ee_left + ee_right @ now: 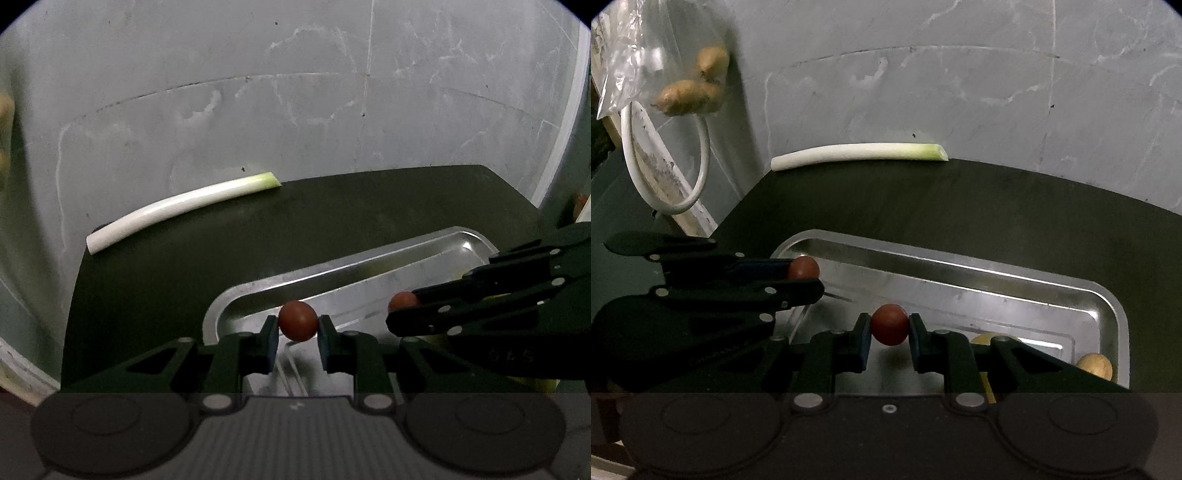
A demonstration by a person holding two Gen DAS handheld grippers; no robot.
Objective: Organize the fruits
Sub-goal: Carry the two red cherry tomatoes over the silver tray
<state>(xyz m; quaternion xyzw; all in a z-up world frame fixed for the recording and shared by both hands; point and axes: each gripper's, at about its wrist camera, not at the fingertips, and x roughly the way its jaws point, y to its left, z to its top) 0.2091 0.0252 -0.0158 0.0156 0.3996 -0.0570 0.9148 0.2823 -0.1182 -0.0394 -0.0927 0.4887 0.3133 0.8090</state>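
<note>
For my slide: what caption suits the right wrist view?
Right claw grips a red fruit above the steel tray.

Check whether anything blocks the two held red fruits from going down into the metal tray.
Nothing visible does. The left hand-held gripper holds one red fruit over the metal tray, the right hand-held gripper holds the other; the tray floor below looks bare.

A: Both views are pretty dimly lit, corners blacked out by fisheye vignetting, straight lines bent.

B: Yep, glare's caught on the metal tray, and shadow is thrown beneath.
</note>
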